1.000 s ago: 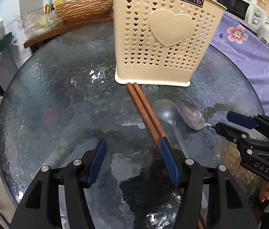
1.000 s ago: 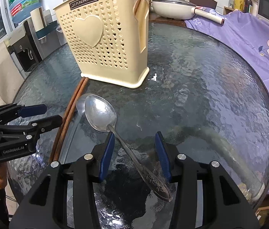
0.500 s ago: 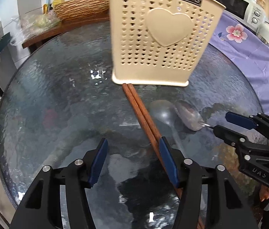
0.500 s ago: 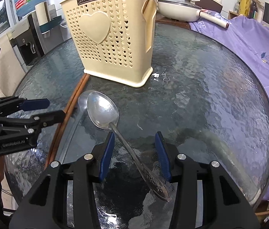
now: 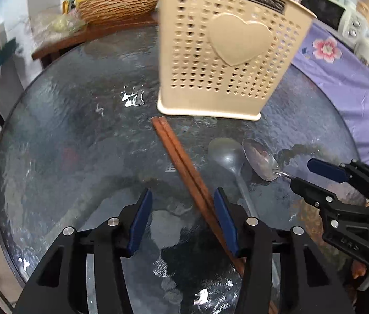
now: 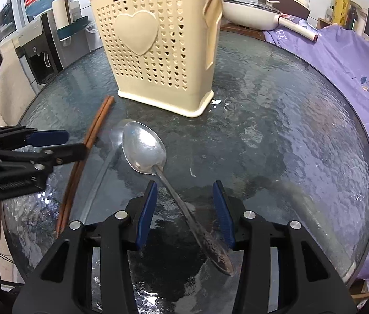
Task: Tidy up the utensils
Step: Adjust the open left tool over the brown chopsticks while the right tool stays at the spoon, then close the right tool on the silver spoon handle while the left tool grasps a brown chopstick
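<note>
A cream perforated utensil holder [image 5: 226,62] with a heart stands upright on the round glass table [image 5: 79,136]; it also shows in the right wrist view [image 6: 163,49]. A pair of brown chopsticks [image 5: 184,167] lies in front of it and runs between the fingers of my open left gripper [image 5: 183,219]. A metal spoon [image 6: 145,149] lies beside them, its handle passing between the fingers of my open right gripper [image 6: 184,209]. The spoon [image 5: 260,159] and right gripper [image 5: 312,175] show in the left wrist view. The chopsticks [image 6: 92,136] and left gripper [image 6: 64,144] show in the right wrist view.
The spoon's grey shadow [image 5: 226,154] lies on the glass. A wicker basket [image 5: 119,5] sits on a wooden shelf behind the table. A purple floral cloth [image 6: 341,60] lies to the right, with a cream pan [image 6: 252,13] behind. A water dispenser [image 6: 43,39] stands at left.
Both grippers have moved forward toward the holder. The chopsticks now lie further inside the left gripper's fingers, which have narrowed. The spoon handle sits deeper between the right fingers.
</note>
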Motion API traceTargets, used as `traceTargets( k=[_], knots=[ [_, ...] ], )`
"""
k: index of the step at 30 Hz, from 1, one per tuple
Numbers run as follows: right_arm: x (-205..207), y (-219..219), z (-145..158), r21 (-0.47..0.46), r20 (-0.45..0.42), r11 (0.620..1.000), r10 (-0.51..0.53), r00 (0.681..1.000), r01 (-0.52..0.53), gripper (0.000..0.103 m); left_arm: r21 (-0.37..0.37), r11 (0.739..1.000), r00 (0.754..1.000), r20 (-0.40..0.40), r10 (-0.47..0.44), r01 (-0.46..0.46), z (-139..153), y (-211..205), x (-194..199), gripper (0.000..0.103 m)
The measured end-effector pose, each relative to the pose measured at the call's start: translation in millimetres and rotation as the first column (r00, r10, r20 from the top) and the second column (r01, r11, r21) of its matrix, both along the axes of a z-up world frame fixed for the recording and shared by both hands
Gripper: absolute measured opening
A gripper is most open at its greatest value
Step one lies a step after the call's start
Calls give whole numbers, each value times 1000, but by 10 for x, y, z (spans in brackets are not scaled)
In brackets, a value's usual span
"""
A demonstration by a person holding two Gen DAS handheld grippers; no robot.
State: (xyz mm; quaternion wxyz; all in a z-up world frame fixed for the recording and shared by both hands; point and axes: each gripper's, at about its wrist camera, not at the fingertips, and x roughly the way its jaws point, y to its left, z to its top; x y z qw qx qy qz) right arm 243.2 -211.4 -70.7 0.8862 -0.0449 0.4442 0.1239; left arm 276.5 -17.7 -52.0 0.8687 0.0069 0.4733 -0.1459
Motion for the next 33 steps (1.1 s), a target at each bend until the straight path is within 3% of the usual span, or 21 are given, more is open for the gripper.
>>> traceTargets(
  k=[10,15,20,25,33],
  knots=[
    [-23,41,2,1,-1,1000,12,1000,-12,45,46,999,1000,17,10,-10,-25,-31,-62,48],
    [-17,88,-4,-6,-3,1000,14,1000,-14,45,142,990,999,49,0,-7,-47,-172,-58,49],
    [-37,169,17,-36,8,997,63,998,-62,45,131,991,999,42,-6,1,-32,-195,-11,40],
    [63,206,-25,-24,-26,987,159,987,-159,46,120,993,1000,27,-13,10,-7,-55,57,24],
    [296,416,-14,-36,-61,952,301,952,-303,46,72,997,999,-30,-33,36,8,100,373,24]
  ],
)
